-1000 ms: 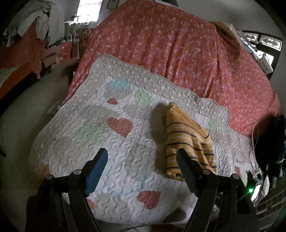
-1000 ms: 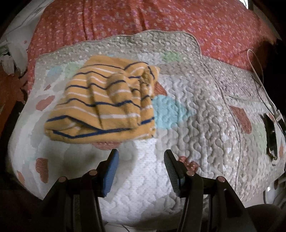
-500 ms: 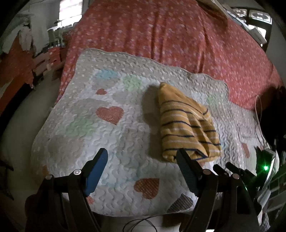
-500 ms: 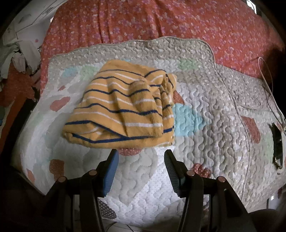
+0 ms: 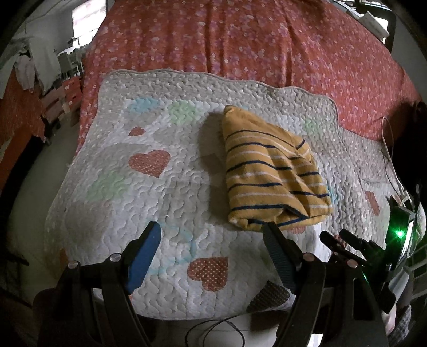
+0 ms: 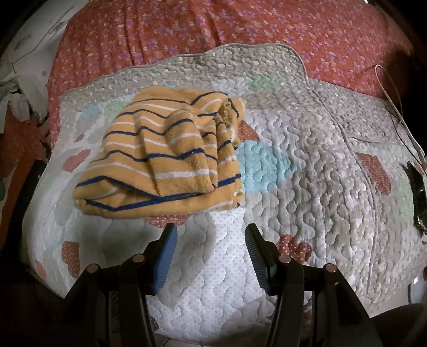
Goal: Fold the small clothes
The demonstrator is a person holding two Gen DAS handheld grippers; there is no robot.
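A folded yellow garment with navy and white stripes (image 5: 269,173) (image 6: 165,157) lies on a white quilted mat with hearts (image 5: 149,192) (image 6: 307,170). My left gripper (image 5: 213,235) is open with nothing between its fingers; it hovers over the mat's near edge, and its right fingertip sits just in front of the garment's near fold. My right gripper (image 6: 210,232) is open and empty too, just in front of the garment's near edge. The right gripper's black fingers (image 5: 344,245) show at the lower right of the left wrist view.
The mat lies on a bed with a red flowered sheet (image 5: 240,40) (image 6: 213,24). A thin cable (image 6: 395,96) and a dark flat object (image 6: 419,192) lie at the mat's right side. Clothes and boxes (image 5: 53,80) stand left of the bed.
The left gripper has swung to the right and rolled, so the garment now sits straighter ahead of it and the right gripper has come into its view. The right gripper has hardly shifted.
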